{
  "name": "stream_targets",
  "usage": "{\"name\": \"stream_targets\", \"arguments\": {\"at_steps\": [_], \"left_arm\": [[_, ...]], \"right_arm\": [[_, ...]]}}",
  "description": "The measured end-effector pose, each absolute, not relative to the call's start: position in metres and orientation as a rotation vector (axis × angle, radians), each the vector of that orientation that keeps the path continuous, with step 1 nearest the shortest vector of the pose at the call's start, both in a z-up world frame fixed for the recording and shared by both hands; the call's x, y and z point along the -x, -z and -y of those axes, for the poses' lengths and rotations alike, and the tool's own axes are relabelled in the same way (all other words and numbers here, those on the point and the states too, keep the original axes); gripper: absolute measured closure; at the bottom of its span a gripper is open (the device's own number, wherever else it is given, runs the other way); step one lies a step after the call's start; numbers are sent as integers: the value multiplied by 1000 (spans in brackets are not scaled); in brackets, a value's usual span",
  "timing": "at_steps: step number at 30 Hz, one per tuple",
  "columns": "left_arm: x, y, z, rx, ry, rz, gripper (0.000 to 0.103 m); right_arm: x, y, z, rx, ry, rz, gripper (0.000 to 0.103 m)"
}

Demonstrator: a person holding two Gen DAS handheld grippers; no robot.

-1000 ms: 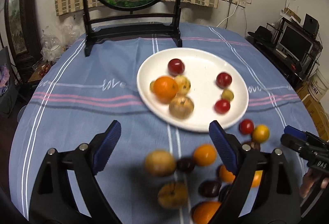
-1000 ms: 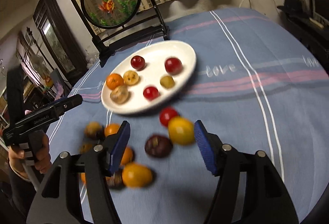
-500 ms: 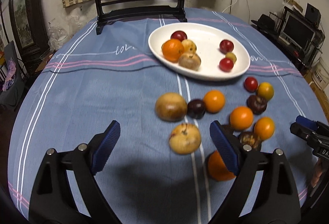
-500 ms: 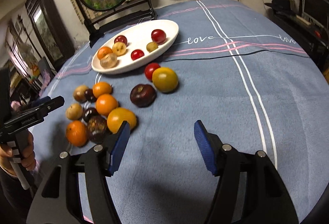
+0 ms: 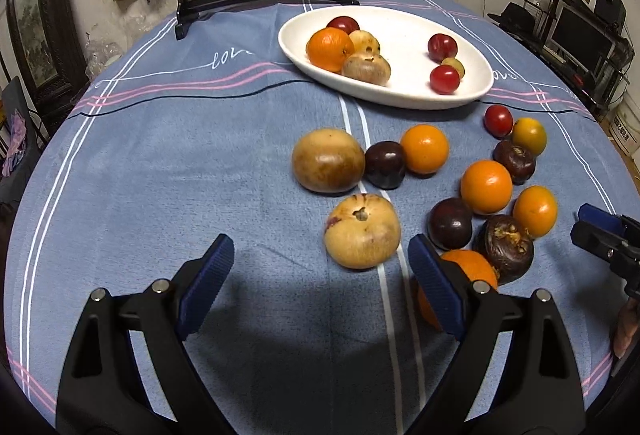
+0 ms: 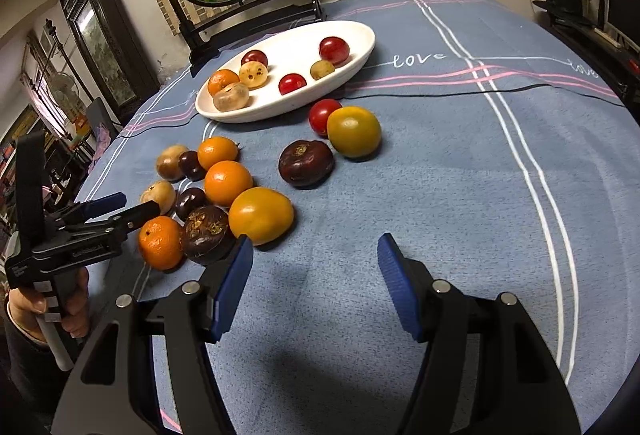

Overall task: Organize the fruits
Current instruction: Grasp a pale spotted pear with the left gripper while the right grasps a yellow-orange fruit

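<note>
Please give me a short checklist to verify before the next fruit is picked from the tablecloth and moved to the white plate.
1. Left tongs open and empty: ok.
2. Right tongs open and empty: ok.
3. Pale round fruit just ahead of the left tongs, apart from other fruit: ok.
4. White plate has bare space in its middle: ok.
5. Orange beside left pad could get bumped: not ok.

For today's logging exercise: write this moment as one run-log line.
left gripper: open, empty, near tan fruit | right gripper: open, empty | white plate: seven fruits | blue tablecloth: loose fruits remain
</note>
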State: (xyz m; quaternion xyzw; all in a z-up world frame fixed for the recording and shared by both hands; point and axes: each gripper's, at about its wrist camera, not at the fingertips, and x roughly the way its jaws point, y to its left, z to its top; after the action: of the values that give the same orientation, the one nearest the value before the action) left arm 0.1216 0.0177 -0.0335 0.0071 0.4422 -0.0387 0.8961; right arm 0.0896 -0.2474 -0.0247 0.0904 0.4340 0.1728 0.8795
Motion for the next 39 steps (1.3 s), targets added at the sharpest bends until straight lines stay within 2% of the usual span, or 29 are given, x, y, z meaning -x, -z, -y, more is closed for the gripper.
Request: {"name": "stream_targets", "arguments": {"at_steps": [4,7,9,12,22,39], "left_arm": [[-128,35,-18,-1,88,-925,13],[-133,37,-18,18,104,-936,17],[-137,40,-18,48,141,-954,40],[-140,41,-17,95,207,-971,63],[-126,29,-17,51,174,-936,63],[-107,33,-38,82,153,-923,63]], "right_arm": [[-89,26,244,-185,-381,-912,38],[-89,27,244,-187,-389,-912,38],[-90,28,244,-191,-394,-914,38],[-90,28,245,-201,-396,-918,38],[-88,28,243,-178,-381,-914,38],[-102,28,188,191,-319,-929,38]]}}
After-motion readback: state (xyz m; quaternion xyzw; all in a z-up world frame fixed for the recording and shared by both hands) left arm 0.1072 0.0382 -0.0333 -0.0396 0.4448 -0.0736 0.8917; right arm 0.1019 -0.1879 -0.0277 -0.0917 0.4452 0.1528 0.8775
